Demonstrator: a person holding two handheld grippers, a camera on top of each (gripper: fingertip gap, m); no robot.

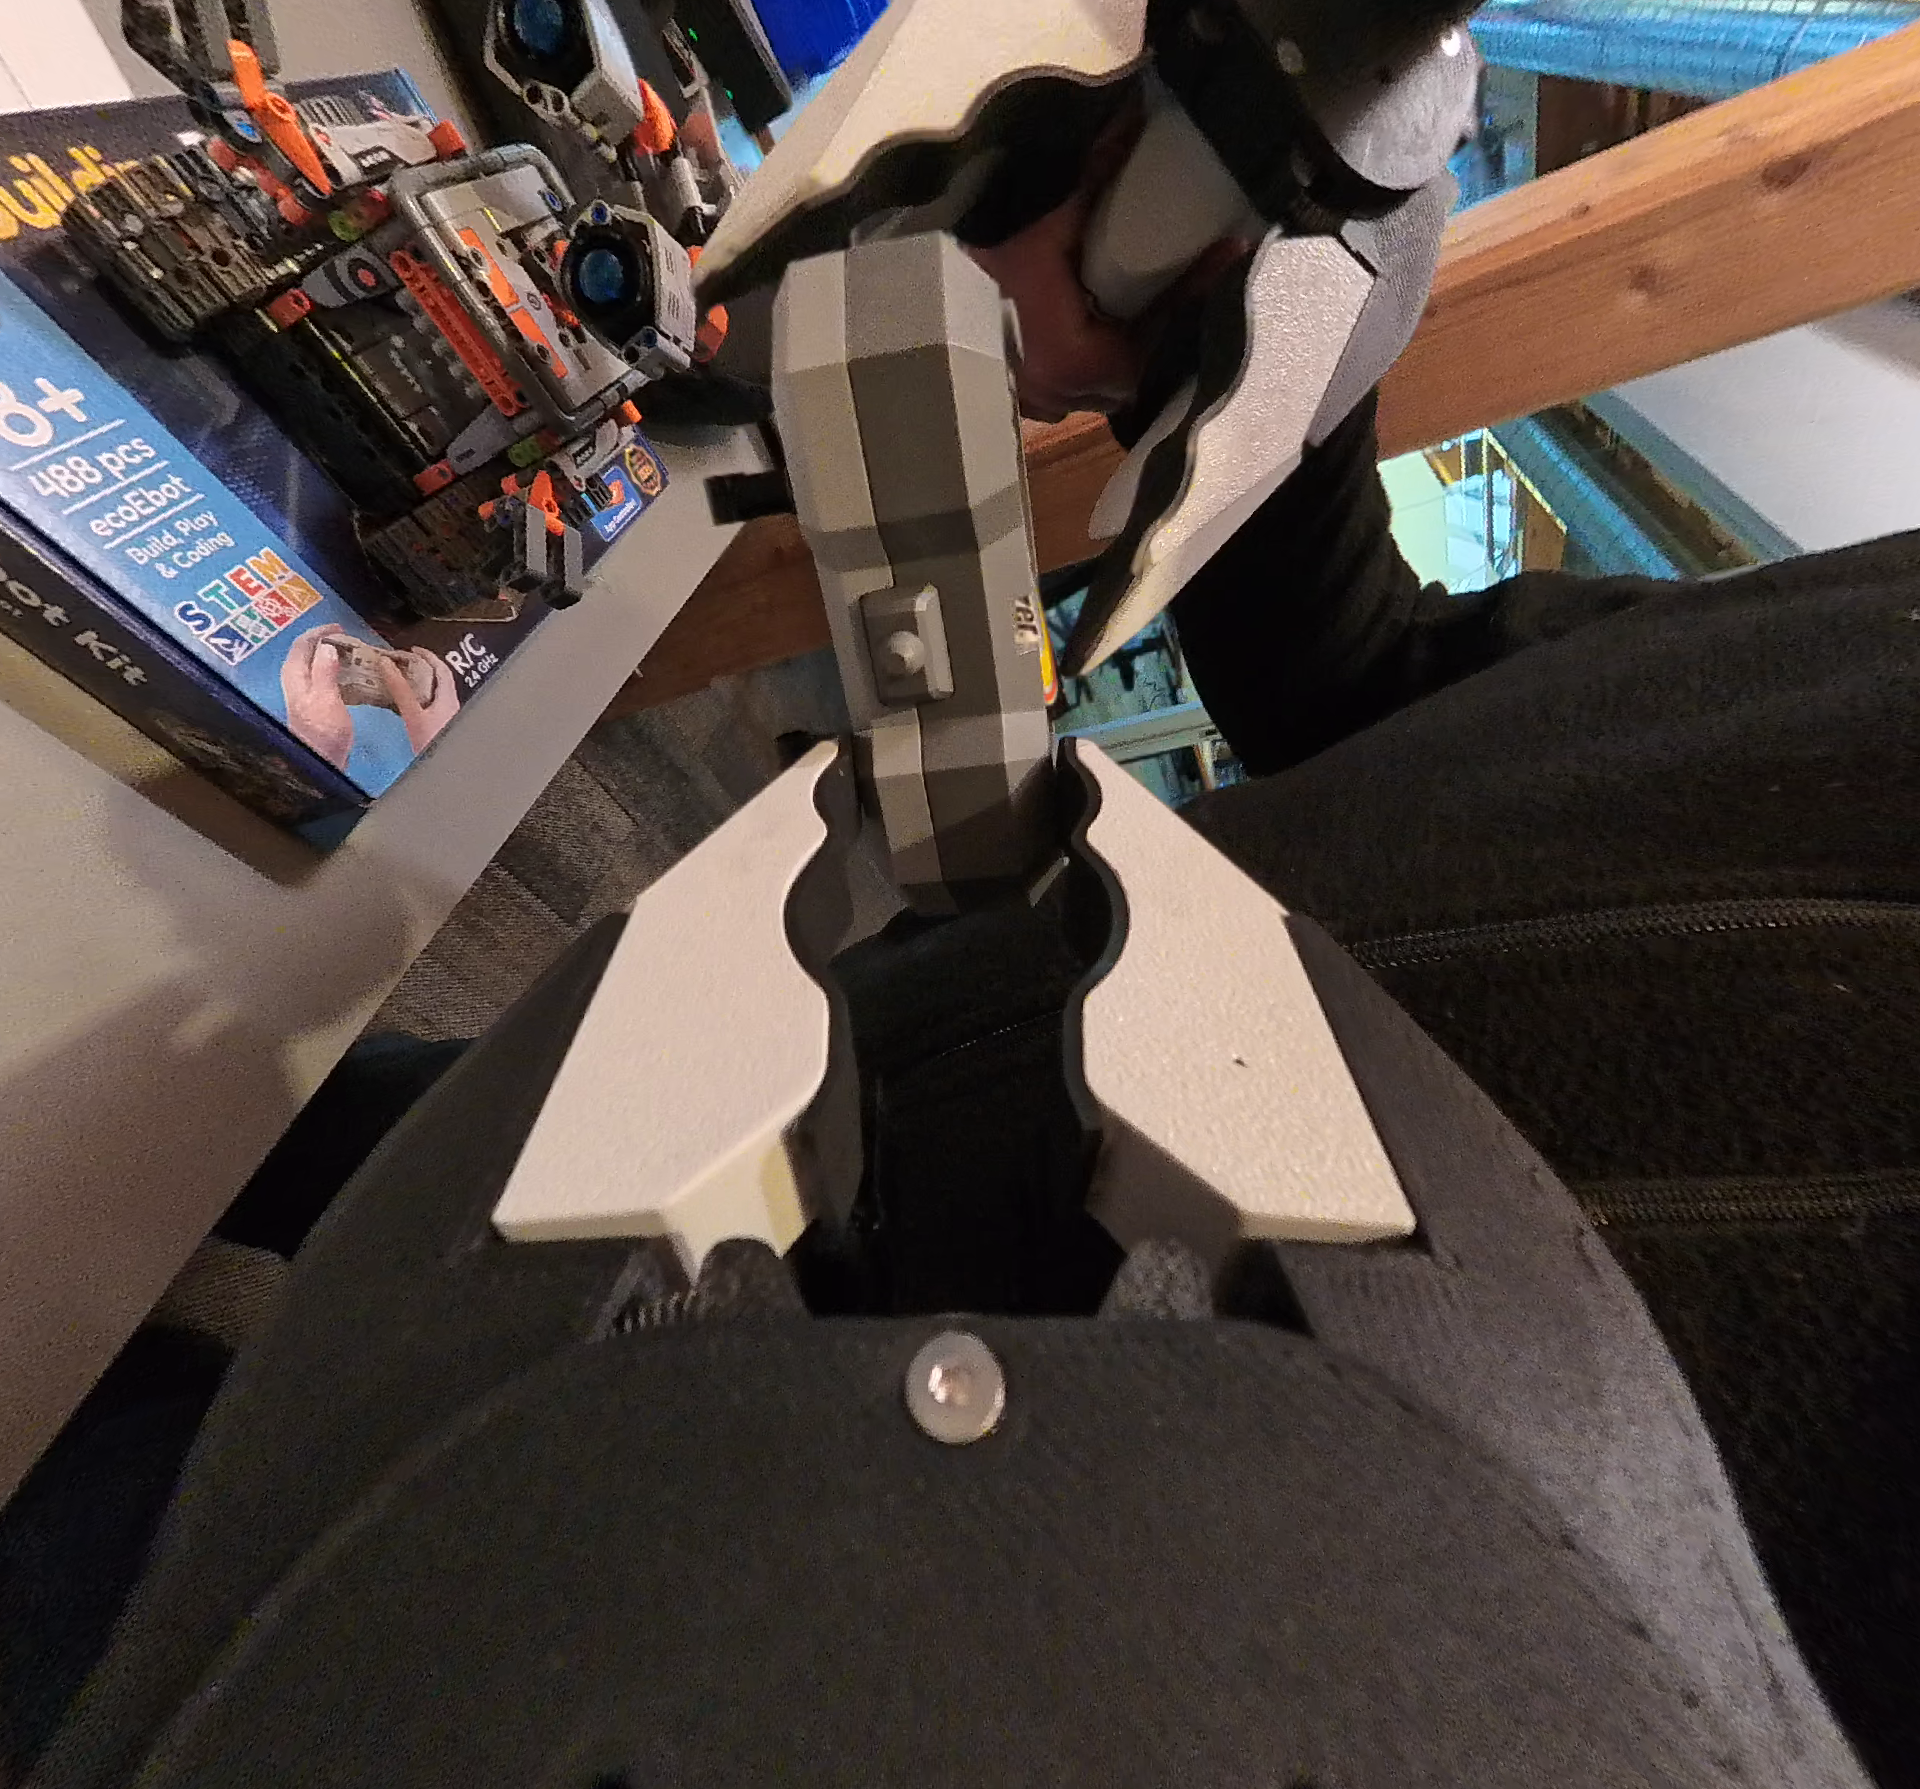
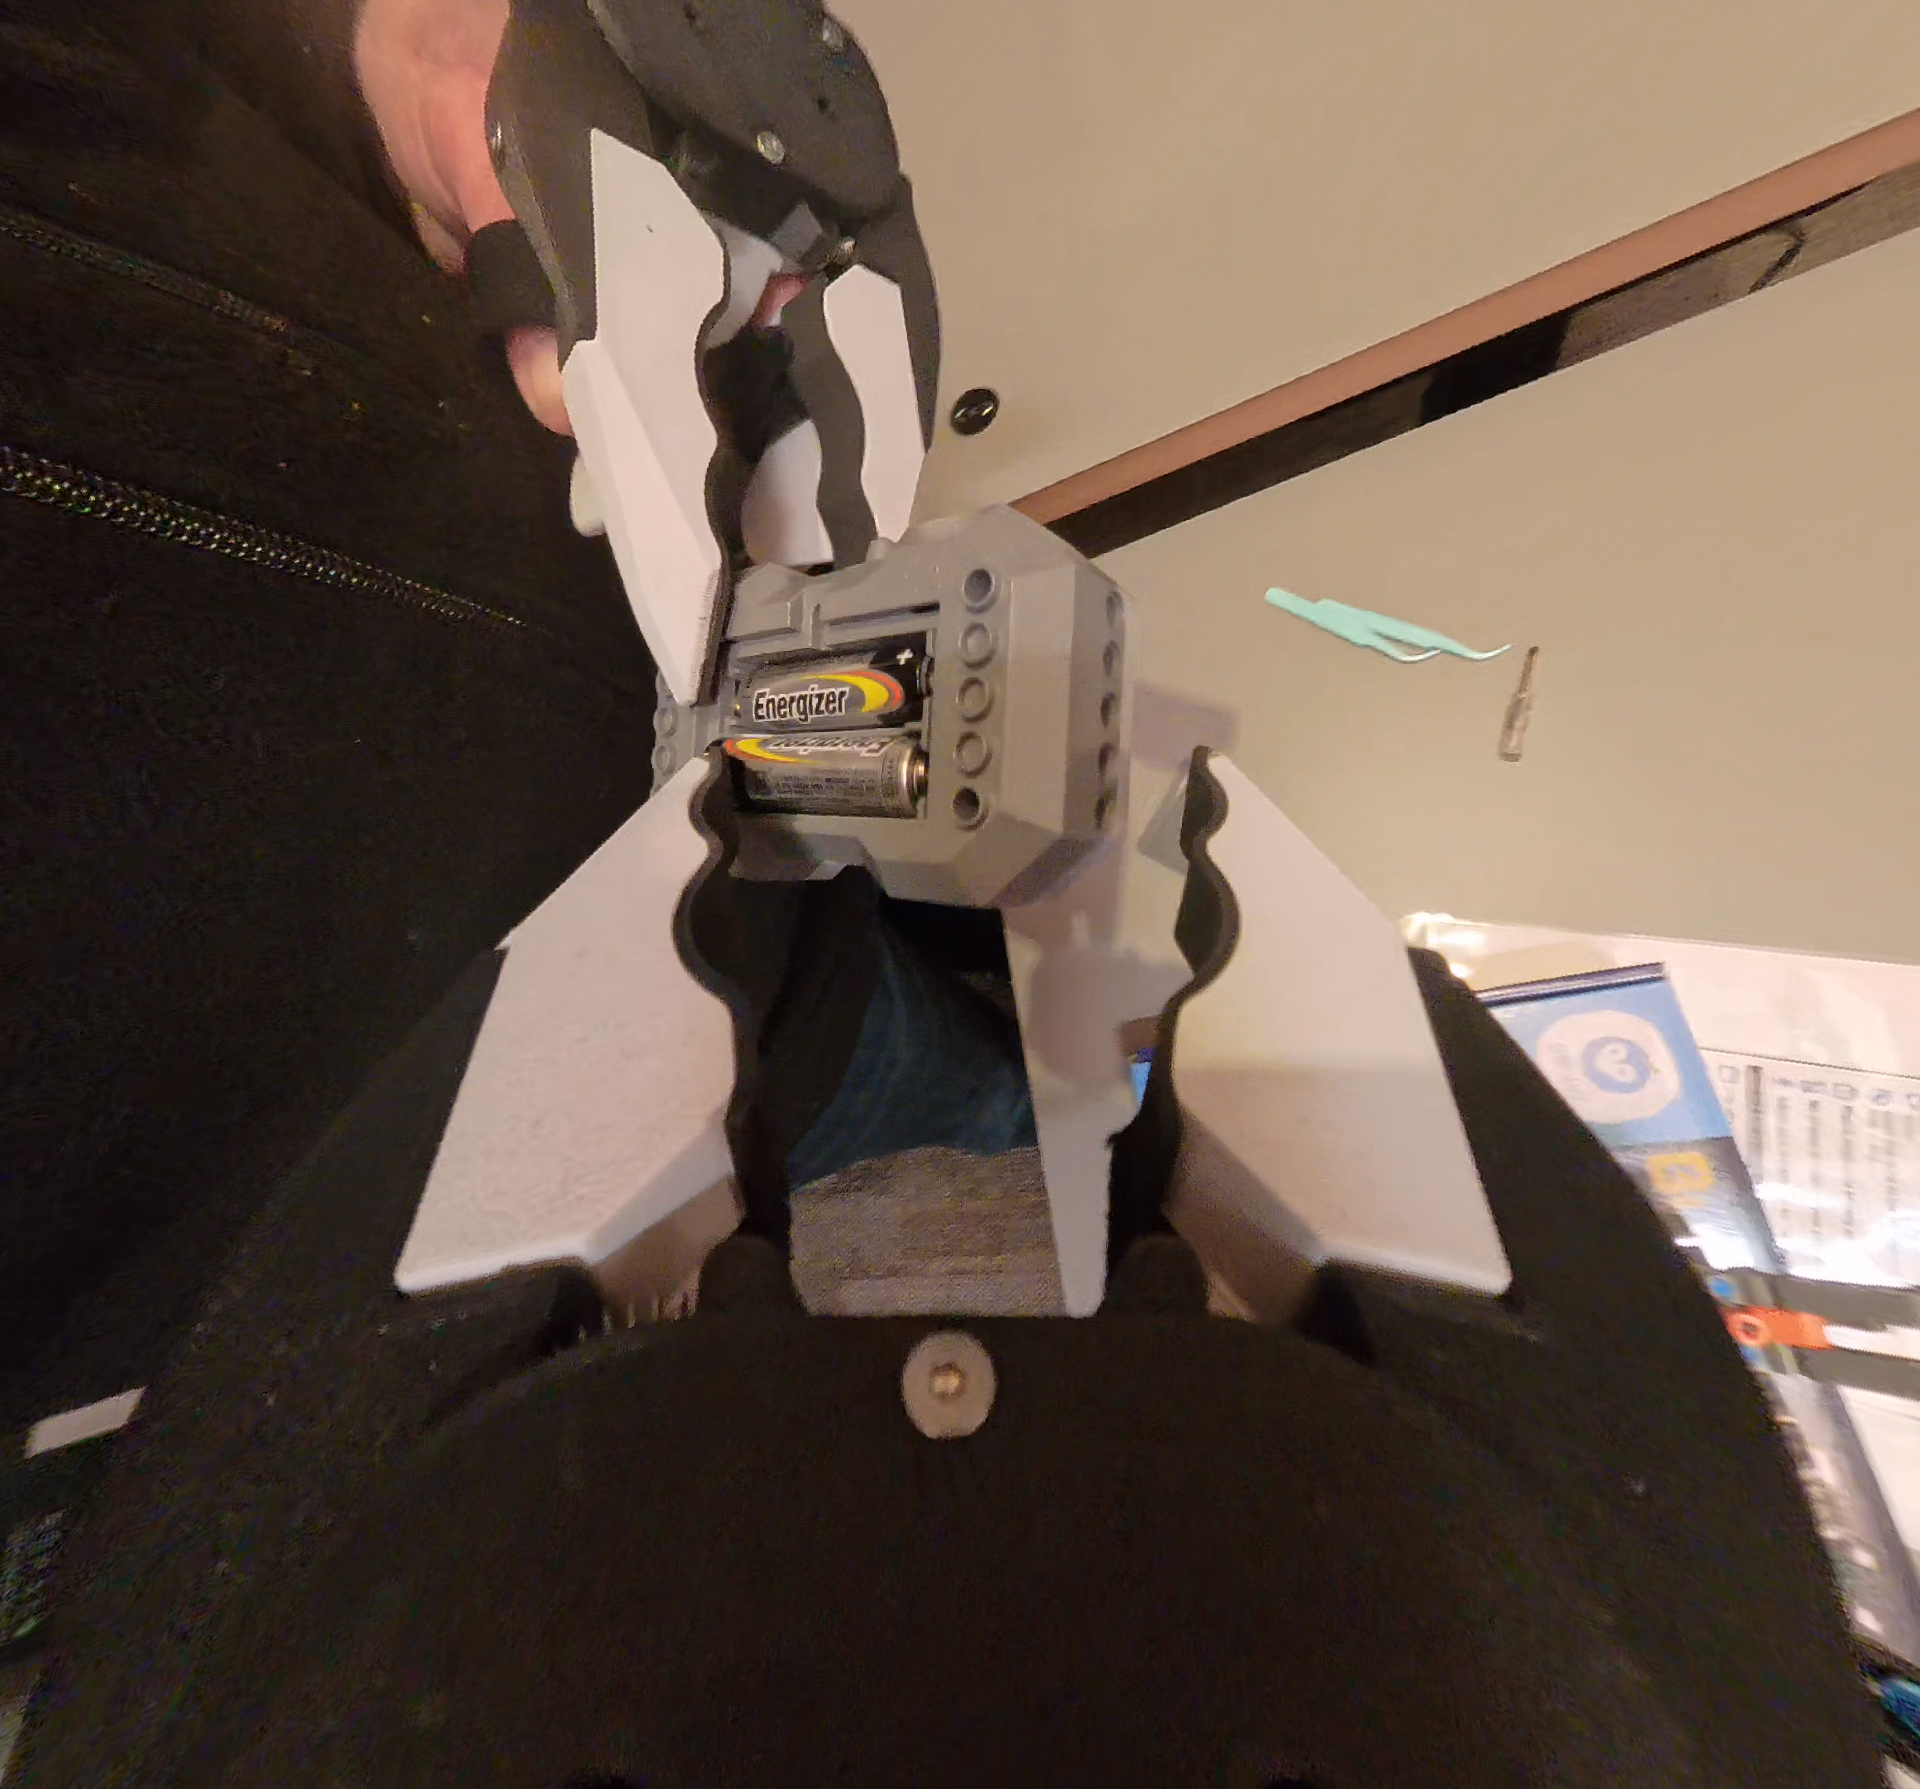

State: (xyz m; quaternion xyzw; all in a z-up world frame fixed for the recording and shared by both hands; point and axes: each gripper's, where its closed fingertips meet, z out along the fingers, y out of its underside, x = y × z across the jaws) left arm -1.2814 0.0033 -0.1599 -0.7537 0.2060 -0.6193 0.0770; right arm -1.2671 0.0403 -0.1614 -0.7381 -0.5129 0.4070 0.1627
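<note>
Left gripper point(image 1: 951, 783): pressed together on the lower end of a grey battery box point(image 1: 914, 555), which stands nearly upright between its white fingers point(image 1: 717, 991), clear of the bench point(image 1: 156, 991). The box is two-tone grey with a small square catch on the face toward this camera.

Right gripper point(image 2: 940, 783): spread. In the right wrist view its two fingertips stand well apart; the left one touches the box point(image 2: 1029, 711) at its open side, the right one is clear of it. In the left wrist view the same gripper point(image 1: 904, 430) comes in from above, one finger lying against the box's upper end, the other splayed off to the side.

Box interior (right wrist view): the compartment is uncovered, showing two batteries point(image 2: 826, 731) lying side by side, one above the other in the picture. A row of round holes runs down the box's edge beside them.

Bench: a blue printed kit carton point(image 1: 208, 492) lies near the bench edge in the left wrist view. A pair of teal tweezers point(image 2: 1371, 638) and a small metal bit point(image 2: 1517, 705) lie just beside each other on the bare surface, well apart from the box.

A bare hand point(image 2: 436, 108) grips the left gripper's handle.
</note>
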